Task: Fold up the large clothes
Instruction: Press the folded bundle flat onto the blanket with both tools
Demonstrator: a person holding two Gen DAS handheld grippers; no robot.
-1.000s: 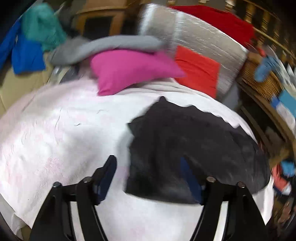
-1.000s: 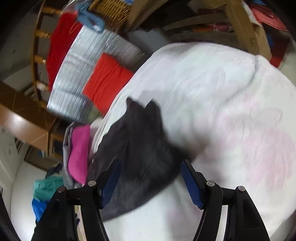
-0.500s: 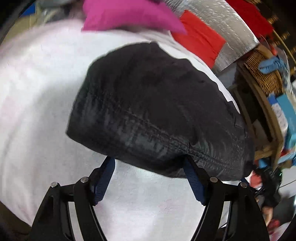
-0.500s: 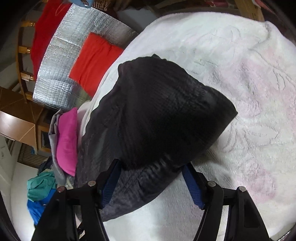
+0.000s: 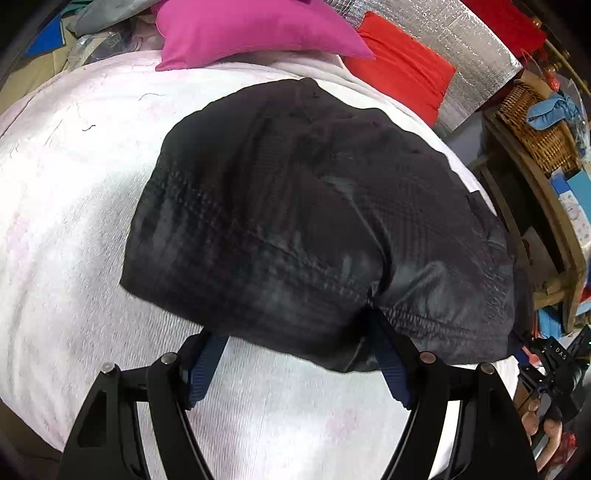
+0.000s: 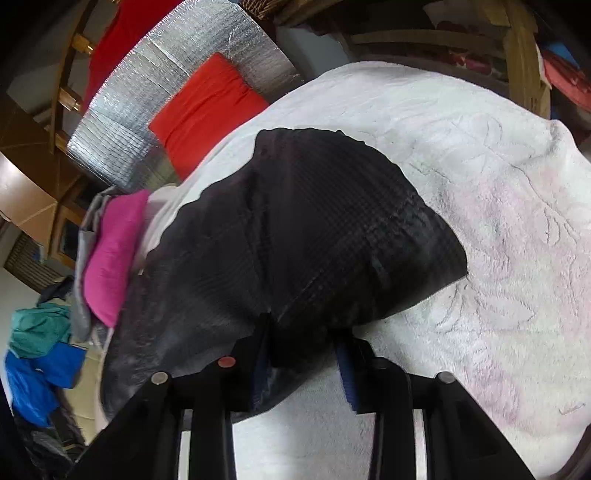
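Observation:
A black garment (image 5: 314, 221) lies folded over on the white towel-covered surface (image 5: 66, 221). My left gripper (image 5: 295, 354) has its jaws wide apart, and the garment's near edge sits between the fingers and hides their tips. In the right wrist view the same black garment (image 6: 314, 240) fills the middle. My right gripper (image 6: 303, 350) has its jaws partly closed around the garment's near edge, with the cloth bunched between the blue pads.
A pink garment (image 5: 255, 29), a red one (image 5: 402, 74) and a silver foil mat (image 5: 461, 44) lie at the far edge. A wicker basket (image 5: 535, 125) stands on a wooden shelf at the right. Teal and blue clothes (image 6: 37, 350) are piled at the left.
Both grippers moved in close to the black garment's near edge. The right jaws have narrowed around the cloth; the left jaws stay wide.

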